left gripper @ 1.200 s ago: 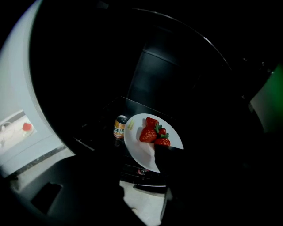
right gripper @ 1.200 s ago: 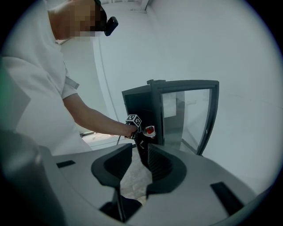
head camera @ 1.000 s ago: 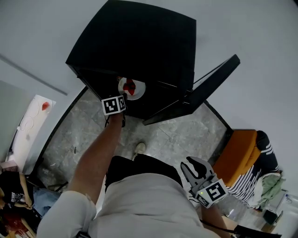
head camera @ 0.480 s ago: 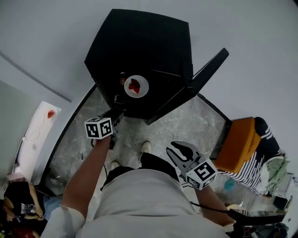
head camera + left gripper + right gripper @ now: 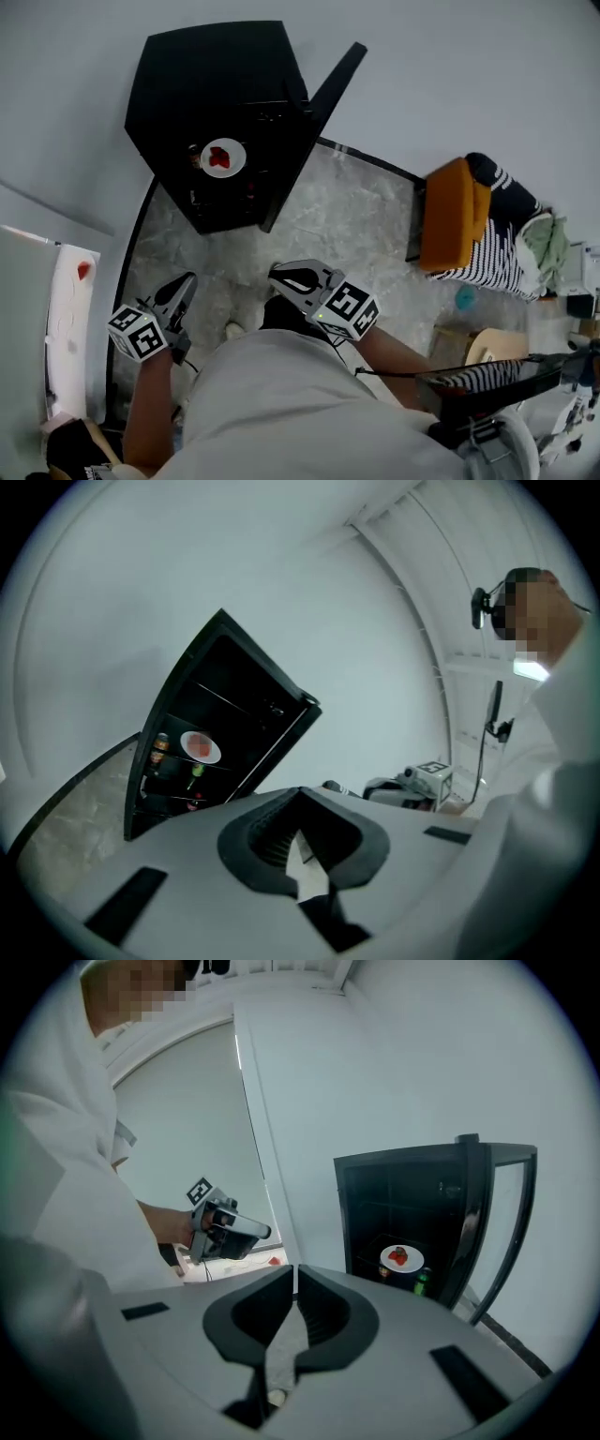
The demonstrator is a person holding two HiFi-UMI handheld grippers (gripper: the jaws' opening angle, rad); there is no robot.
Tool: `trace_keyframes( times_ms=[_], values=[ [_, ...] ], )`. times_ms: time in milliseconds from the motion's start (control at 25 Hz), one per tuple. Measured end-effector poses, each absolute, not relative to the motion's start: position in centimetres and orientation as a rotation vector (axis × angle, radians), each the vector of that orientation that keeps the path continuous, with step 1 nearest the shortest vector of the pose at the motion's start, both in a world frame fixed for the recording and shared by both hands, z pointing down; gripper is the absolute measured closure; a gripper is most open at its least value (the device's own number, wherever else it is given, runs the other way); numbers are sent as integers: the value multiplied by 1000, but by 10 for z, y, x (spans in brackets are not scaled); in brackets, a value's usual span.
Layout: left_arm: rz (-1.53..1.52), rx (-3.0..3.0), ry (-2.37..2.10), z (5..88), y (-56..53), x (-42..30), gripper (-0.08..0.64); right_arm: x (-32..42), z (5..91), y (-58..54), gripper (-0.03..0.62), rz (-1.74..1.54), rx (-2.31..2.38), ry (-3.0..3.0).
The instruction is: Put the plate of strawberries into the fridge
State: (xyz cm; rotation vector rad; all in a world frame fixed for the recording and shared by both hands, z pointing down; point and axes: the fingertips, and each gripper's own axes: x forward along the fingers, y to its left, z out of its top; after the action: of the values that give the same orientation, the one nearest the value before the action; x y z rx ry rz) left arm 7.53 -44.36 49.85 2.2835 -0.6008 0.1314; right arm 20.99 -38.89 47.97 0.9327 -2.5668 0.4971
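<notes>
The white plate of strawberries (image 5: 223, 157) rests on a shelf inside the black fridge (image 5: 211, 84), whose door (image 5: 330, 84) stands open to the right. The plate (image 5: 200, 747) also shows in the left gripper view, and the plate (image 5: 400, 1259) in the right gripper view. My left gripper (image 5: 180, 286) is well back from the fridge, low at the left, shut with nothing between its jaws (image 5: 300, 797). My right gripper (image 5: 281, 277) hangs in front of the person's body, also shut and empty (image 5: 294, 1274).
Bottles (image 5: 160, 747) stand on the fridge shelves, a green one (image 5: 423, 1282) below the plate. An orange seat (image 5: 454, 228) with striped cloth (image 5: 511, 244) stands at the right. A white counter (image 5: 70, 309) runs along the left. Grey marble floor (image 5: 347, 225) lies between.
The left gripper has come away from the plate, pulled back out of the fridge and shut. The plate stays on the shelf. The person has stepped back from the fridge.
</notes>
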Motion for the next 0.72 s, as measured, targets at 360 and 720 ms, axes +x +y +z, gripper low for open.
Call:
trace_keyframes(
  times_ms=[360,720],
  values=[
    [295,2447,-438,483,-345,58,546,164,487,-323,568,515,926,-2555],
    [309,2474,-417,477,-311,39,546,127,488,-292,569,504,870,-2570]
  ],
)
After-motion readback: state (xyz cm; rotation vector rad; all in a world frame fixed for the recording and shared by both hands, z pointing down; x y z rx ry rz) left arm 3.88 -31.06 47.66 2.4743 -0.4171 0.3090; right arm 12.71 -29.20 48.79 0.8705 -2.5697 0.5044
